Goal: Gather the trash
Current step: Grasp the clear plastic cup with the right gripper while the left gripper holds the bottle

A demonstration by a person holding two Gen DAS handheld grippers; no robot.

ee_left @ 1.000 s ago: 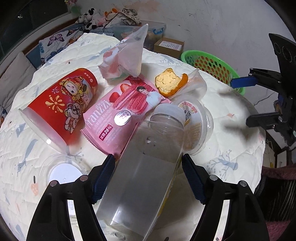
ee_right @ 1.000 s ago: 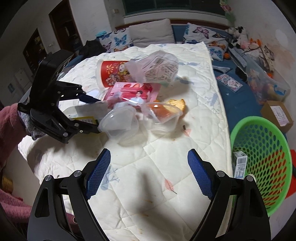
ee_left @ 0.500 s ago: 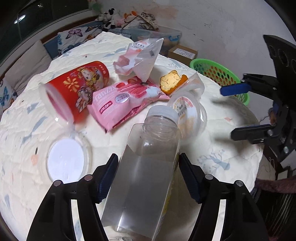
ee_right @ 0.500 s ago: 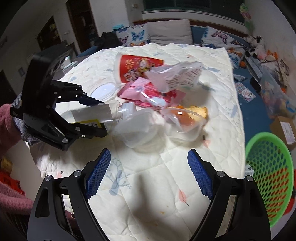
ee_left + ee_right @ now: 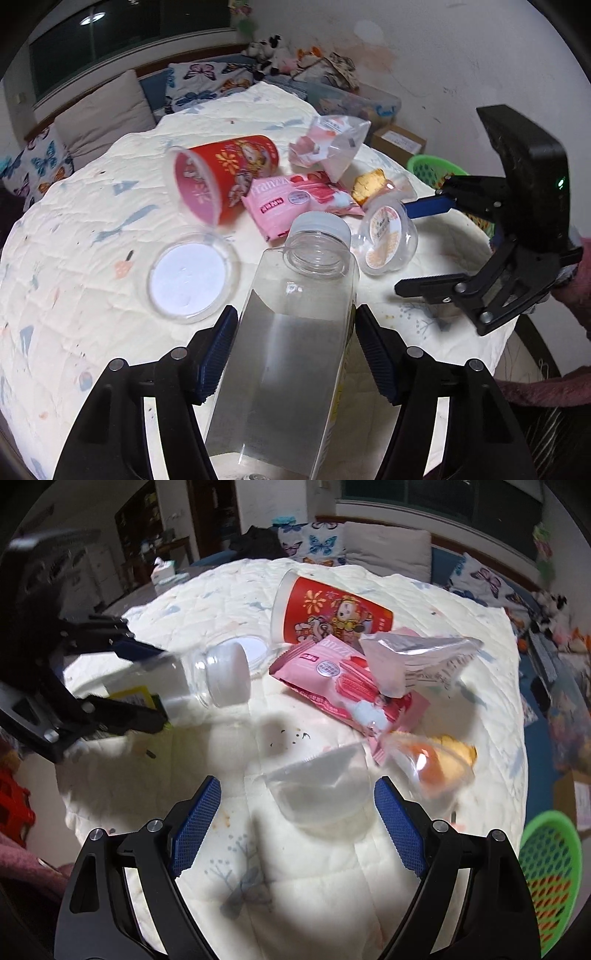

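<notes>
My left gripper (image 5: 293, 347) is shut on a clear plastic bottle (image 5: 291, 332) with a white cap, held above the quilted table (image 5: 74, 266). The bottle also shows in the right wrist view (image 5: 207, 679), gripped by the left gripper (image 5: 147, 686). My right gripper (image 5: 295, 827) is open and empty, with a clear plastic cup (image 5: 325, 790) lying between and just beyond its fingers. It shows in the left wrist view (image 5: 417, 247) near a small clear tub (image 5: 388, 236). The green trash basket (image 5: 550, 878) stands at the lower right.
On the table lie a red paper cup (image 5: 221, 181), a pink snack wrapper (image 5: 295, 203), a crumpled clear bag (image 5: 332, 147), an orange peel (image 5: 369, 184) and a round clear lid (image 5: 192, 273). Pillows and boxes lie beyond the table.
My left gripper has lifted and pulled the bottle back from the pile. My right gripper has moved in toward the clear cup, away from the basket.
</notes>
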